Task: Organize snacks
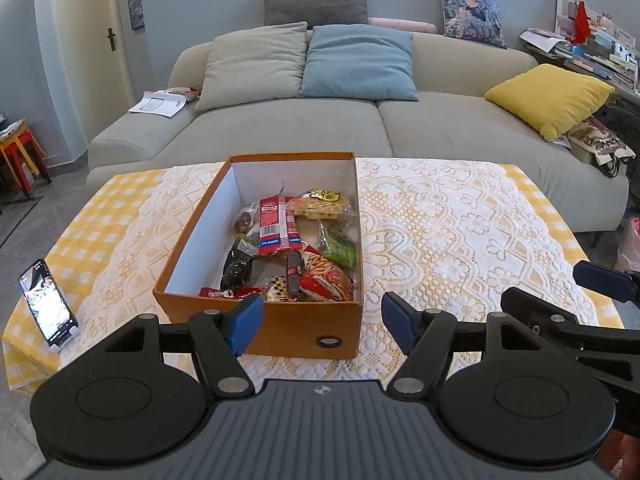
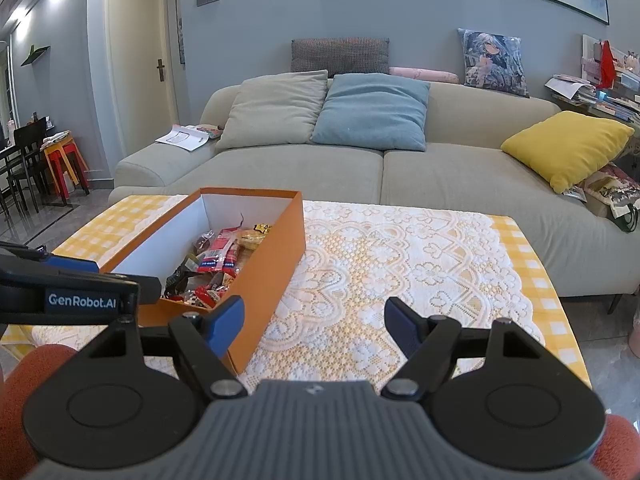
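Judging by how things lie, you are at or near the end: every snack in view sits inside the orange box (image 1: 280, 322), and the lace tablecloth (image 1: 460, 232) around it carries no loose packet. That box stands on the table's left half, its near short wall just beyond your left gripper (image 1: 322, 322).

Both tongs stand spread wide and hold nothing. The right gripper (image 2: 314, 320) hovers over bare lace just right of the box's near right corner.

Counting the contents is only partly possible, because the packets overlap:
- one red-and-white packet (image 1: 276, 226) lying on top
- one yellow waffle-like pack (image 1: 322, 204) at the far right
- one green pack (image 1: 340, 248)
- one red noodle-snack bag (image 1: 330, 278) at the near right
- one dark sausage stick (image 1: 295, 272)
- one dark-green pouch (image 1: 236, 270) on the left

Roughly ten pieces in all; the buried ones cannot be told apart.

Outside the box there is one phone (image 1: 48, 304) propped at the near left edge. What may remain is tidying the heap, if you want it neater.
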### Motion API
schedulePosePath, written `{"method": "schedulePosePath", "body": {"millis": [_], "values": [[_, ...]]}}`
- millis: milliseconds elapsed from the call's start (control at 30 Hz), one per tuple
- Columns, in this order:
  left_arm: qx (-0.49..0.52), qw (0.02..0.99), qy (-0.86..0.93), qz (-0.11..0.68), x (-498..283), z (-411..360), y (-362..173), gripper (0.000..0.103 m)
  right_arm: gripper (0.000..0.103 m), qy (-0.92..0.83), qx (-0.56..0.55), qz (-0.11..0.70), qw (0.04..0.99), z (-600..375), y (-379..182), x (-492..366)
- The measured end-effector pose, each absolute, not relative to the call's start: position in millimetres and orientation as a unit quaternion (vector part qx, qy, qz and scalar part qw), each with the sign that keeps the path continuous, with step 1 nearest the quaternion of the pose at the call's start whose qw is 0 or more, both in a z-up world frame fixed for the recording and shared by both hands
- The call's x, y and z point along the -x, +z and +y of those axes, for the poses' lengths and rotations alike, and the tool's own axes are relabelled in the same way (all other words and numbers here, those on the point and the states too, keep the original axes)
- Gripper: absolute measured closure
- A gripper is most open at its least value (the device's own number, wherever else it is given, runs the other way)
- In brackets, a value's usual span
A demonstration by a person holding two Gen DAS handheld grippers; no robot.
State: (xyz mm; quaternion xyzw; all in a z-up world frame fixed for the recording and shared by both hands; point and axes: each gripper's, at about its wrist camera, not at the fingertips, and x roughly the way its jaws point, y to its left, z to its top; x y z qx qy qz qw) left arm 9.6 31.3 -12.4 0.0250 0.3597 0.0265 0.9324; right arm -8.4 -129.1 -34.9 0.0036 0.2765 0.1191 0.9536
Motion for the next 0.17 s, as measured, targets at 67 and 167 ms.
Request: {"method": "schedulePosePath", "body": {"millis": [67,167], "values": [[-0.027,0.932,0.028,0.36,-10.3,30.7,-12.2,0.023,0.028,0.12,-0.003,0.278,0.953,-129.5,-35.7,7.9],[-0.032,0.932,0.028,0.36,-9.9,29.8,-12.7,0.024,0.028,0.12,-0.002,0.279,0.953,-129.1,-36.8,7.7]]}}
